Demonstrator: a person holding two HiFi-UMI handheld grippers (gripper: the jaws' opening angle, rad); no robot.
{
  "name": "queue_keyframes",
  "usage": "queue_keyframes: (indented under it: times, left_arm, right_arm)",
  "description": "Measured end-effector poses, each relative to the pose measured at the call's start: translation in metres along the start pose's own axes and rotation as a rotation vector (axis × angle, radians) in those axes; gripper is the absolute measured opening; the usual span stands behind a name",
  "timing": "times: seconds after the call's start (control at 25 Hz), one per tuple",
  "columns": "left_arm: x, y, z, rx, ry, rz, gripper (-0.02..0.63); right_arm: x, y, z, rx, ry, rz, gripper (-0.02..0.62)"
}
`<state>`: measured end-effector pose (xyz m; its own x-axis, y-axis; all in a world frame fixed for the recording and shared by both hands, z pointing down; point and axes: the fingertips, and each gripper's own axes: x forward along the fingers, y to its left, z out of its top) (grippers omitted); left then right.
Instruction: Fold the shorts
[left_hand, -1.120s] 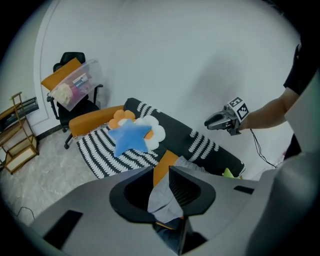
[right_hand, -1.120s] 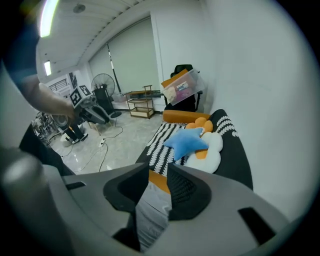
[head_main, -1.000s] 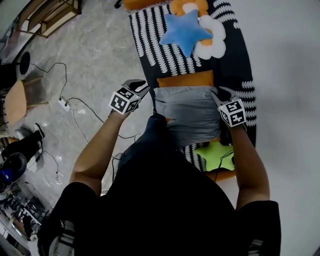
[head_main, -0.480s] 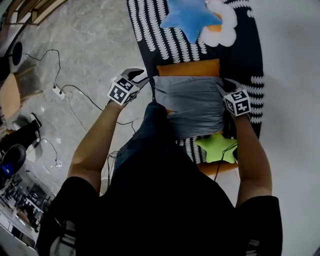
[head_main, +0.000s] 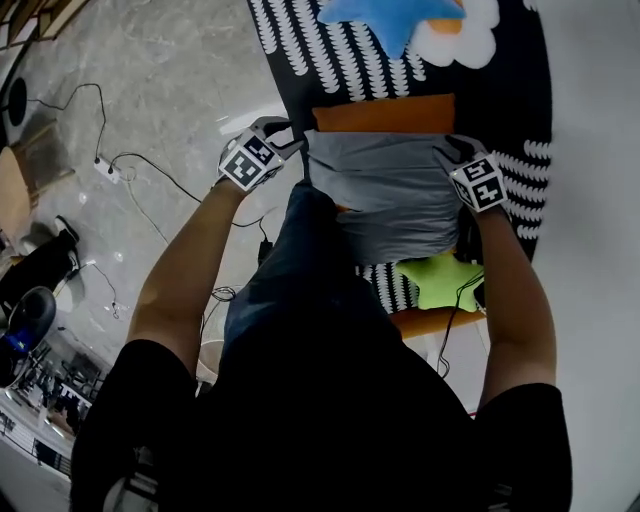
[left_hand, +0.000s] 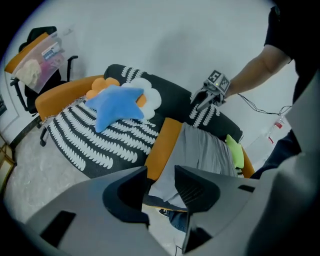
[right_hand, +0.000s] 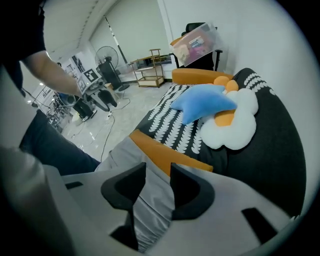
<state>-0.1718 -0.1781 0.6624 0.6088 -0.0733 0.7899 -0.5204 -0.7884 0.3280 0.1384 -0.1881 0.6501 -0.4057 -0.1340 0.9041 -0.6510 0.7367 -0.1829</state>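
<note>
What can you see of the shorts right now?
The grey shorts look like thin, smooth cloth, lightly creased, lying flat on the patterned sofa. Their far edge meets an orange strip; the near edge reaches the person's leg. The left gripper and right gripper sit at the far corners, jaws opening, cloth between them unpinched.

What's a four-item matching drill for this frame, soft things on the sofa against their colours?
Things:
1. shorts
2. far star cushion
3. near star cushion
4. flower cushion

Colours:
A. green
B. grey
C. white with an orange centre
D. blue

Pairs: 1-B, 2-D, 3-A, 4-C
</note>
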Motion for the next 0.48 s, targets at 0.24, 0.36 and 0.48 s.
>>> queue_keyframes:
  times: [0.24,0.36,0.48]
  left_arm:
    - [0.043,0.000,-0.022,0.091,0.076,-0.052,0.189]
    - [0.062,0.004,-0.027,0.134,0.103,-0.086,0.186]
    - [0.082,0.004,-0.042,0.182,0.147,-0.125,0.184]
  right_arm:
    - [0.026,-0.009,-0.027,0.003,0.060,0.018,0.166]
    - [0.037,-0.021,-0.030,-0.012,0.081,0.018,0.169]
    - [0.054,-0.024,-0.034,-0.041,0.106,0.037,0.169]
